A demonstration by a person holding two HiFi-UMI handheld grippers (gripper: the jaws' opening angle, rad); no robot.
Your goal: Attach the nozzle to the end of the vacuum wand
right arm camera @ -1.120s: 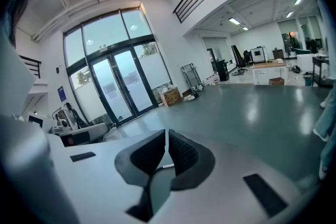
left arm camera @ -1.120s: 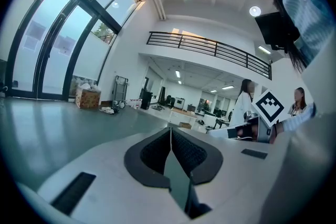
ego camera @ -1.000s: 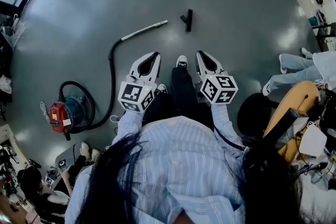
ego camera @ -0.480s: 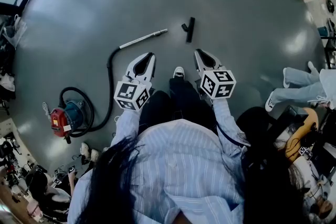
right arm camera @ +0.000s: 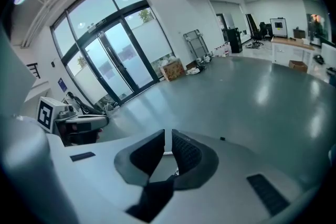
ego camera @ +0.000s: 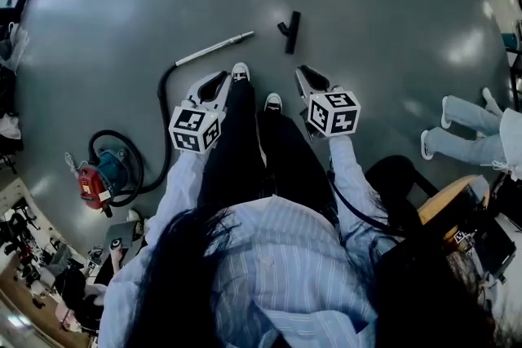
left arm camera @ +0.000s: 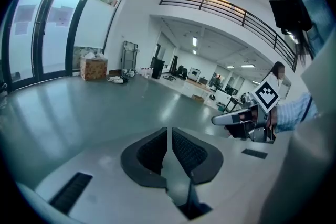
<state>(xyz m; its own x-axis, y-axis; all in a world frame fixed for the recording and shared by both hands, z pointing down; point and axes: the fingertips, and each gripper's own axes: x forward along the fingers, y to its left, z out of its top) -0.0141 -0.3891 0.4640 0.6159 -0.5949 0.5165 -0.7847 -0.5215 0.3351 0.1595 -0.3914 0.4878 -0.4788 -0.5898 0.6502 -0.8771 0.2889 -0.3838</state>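
Observation:
In the head view the black T-shaped nozzle (ego camera: 289, 30) lies on the grey floor ahead of the person's feet. To its left lies the silver vacuum wand (ego camera: 214, 49), joined to a black hose (ego camera: 167, 122) that curves back to the red and blue vacuum (ego camera: 102, 175). My left gripper (ego camera: 218, 80) is shut and empty, just short of the wand's hose end. The right gripper (ego camera: 302, 75) is shut and empty too, a little short of the nozzle. In the left gripper view the jaws (left arm camera: 169, 136) meet; in the right gripper view the jaws (right arm camera: 167, 143) are together as well.
A seated person's legs and white shoes (ego camera: 457, 122) are at the right, beside a wooden table edge (ego camera: 440, 204). Clutter and another person fill the lower left (ego camera: 49, 281). Glass doors (right arm camera: 113, 55) and boxes stand across the hall.
The person has stepped forward and both grippers have moved forward and down, closer to the wand and the nozzle. Both stayed shut.

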